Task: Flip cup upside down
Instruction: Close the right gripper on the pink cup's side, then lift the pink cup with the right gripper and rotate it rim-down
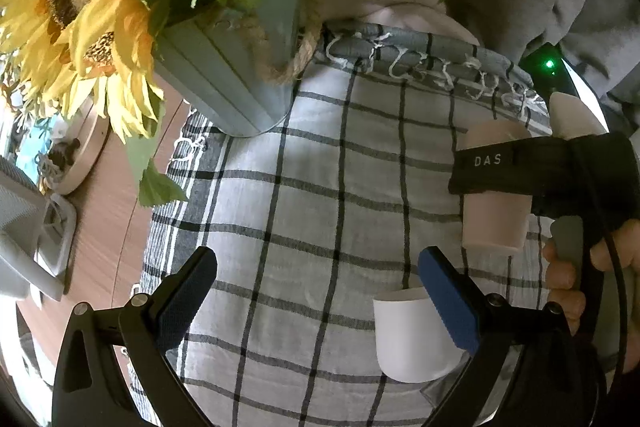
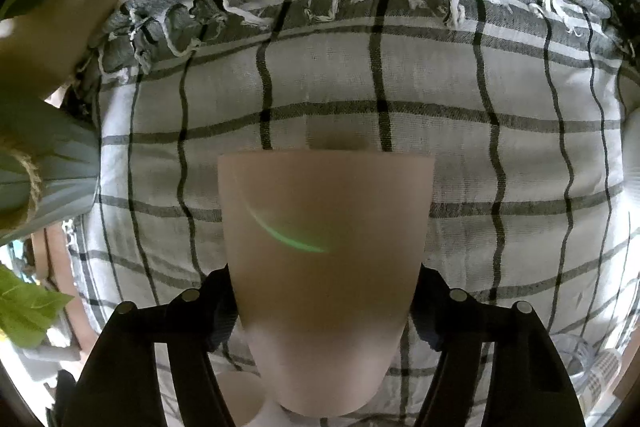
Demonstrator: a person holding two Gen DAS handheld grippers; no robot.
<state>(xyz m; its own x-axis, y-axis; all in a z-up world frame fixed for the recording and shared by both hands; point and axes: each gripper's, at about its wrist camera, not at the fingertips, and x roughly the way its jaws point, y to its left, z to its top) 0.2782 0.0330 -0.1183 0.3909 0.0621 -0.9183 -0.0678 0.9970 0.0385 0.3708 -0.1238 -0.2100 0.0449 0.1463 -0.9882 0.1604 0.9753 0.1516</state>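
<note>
My right gripper (image 2: 324, 311) is shut on a pale pink cup (image 2: 324, 247), its wide rim pointing away from the camera over the checked cloth (image 2: 400, 83). In the left wrist view the same pink cup (image 1: 494, 223) hangs in the right gripper's black jaws (image 1: 520, 167), held just above the cloth (image 1: 300, 207). My left gripper (image 1: 316, 287) is open and empty above the cloth. A white cup (image 1: 412, 339) stands on the cloth just behind its right finger.
A grey-blue metal pot (image 1: 240, 75) of artificial sunflowers (image 1: 100, 7) stands at the cloth's back left; the pot also shows in the right wrist view (image 2: 44, 163). A brown tabletop (image 1: 108, 219) with a round tray lies left. A clear glass (image 2: 576, 355) sits at right.
</note>
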